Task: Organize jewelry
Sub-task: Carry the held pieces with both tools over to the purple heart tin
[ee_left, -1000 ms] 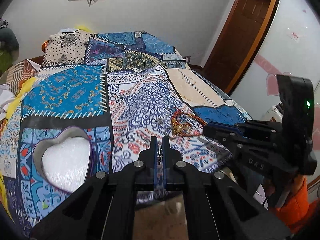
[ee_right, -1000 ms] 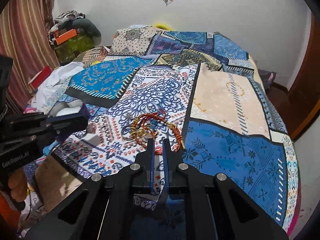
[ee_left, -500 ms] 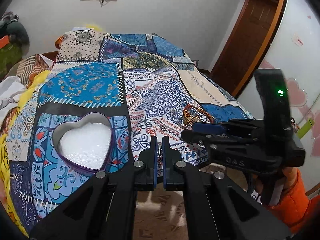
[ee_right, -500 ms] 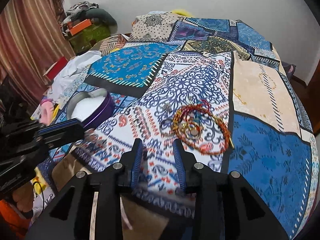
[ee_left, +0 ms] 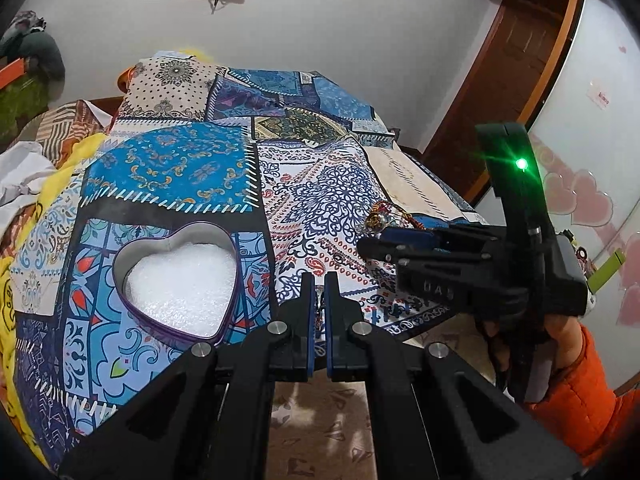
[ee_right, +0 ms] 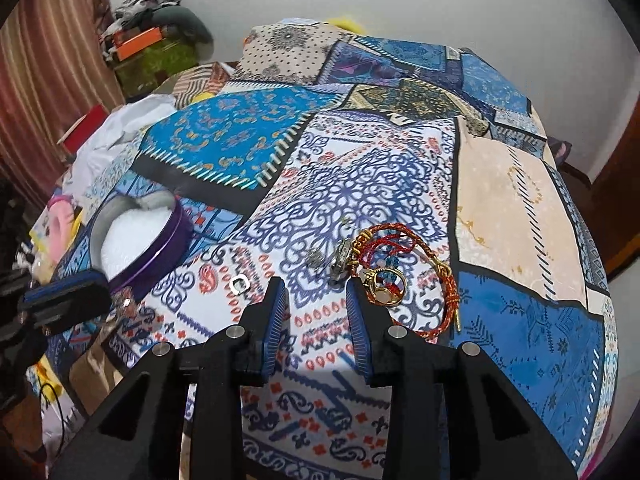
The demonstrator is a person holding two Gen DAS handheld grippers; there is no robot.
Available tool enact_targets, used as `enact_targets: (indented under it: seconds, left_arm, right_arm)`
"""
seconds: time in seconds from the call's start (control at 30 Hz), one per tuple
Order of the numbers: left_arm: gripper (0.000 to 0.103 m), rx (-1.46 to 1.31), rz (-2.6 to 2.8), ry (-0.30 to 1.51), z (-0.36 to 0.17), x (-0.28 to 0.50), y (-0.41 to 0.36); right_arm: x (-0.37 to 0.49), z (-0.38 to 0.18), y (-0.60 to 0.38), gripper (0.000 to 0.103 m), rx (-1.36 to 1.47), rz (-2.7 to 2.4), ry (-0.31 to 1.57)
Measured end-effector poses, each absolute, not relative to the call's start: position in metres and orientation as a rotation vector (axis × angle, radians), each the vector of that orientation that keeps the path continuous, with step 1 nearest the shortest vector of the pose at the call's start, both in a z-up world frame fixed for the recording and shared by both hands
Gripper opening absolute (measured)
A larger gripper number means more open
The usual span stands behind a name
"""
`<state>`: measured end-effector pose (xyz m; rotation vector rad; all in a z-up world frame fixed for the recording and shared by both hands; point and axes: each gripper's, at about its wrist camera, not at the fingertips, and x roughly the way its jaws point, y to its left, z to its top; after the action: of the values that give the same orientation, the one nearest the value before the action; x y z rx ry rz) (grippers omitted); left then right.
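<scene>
A heart-shaped purple tin [ee_left: 176, 276] with white padding sits open on the patterned bedspread, left of my left gripper [ee_left: 319, 280]; it also shows in the right wrist view [ee_right: 140, 240]. My left gripper is shut on a small silver piece of jewelry [ee_left: 319, 308]. A pile of jewelry [ee_right: 384, 264], red-and-gold cords, a gold ring and silver pieces, lies just ahead and right of my right gripper [ee_right: 316, 288], which is open and empty. A small silver ring [ee_right: 239, 283] lies left of it. The right gripper also shows in the left wrist view [ee_left: 384, 242], by the pile.
The bedspread [ee_right: 520, 208] covers a bed whose near edge runs under both grippers. Clothes and boxes [ee_right: 152, 40] are piled at the far left. A wooden door [ee_left: 516, 60] stands at the right.
My right gripper has opened and moved in closer to the jewelry pile. My left gripper has stayed shut and drawn back left, bringing the heart tin fully into view.
</scene>
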<state>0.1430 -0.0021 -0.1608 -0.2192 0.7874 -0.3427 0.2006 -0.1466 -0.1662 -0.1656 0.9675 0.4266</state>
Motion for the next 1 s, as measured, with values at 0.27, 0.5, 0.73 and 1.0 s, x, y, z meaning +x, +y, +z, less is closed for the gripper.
enact_targets:
  seconds: [0.27, 0.5, 0.73, 1.0]
  left_arm:
    - [0.002, -0.224, -0.328, 0.771, -0.155, 0.14, 0.006]
    - [0.002, -0.233, -0.314, 0.759, -0.153, 0.136, 0.013]
    - [0.002, -0.235, -0.309, 0.744, -0.148, 0.133, 0.018]
    - [0.002, -0.229, -0.312, 0.745, -0.151, 0.138, 0.016]
  right_arm:
    - [0.192, -0.155, -0.147, 0.029, -0.158, 0.451, 0.949]
    - [0.186, -0.142, -0.133, 0.029, -0.186, 0.51, 0.924]
    - [0.203, -0.165, -0.135, 0.028, -0.153, 0.482, 1.008]
    - [0.216, -0.162, -0.14, 0.01, -0.162, 0.451, 0.999]
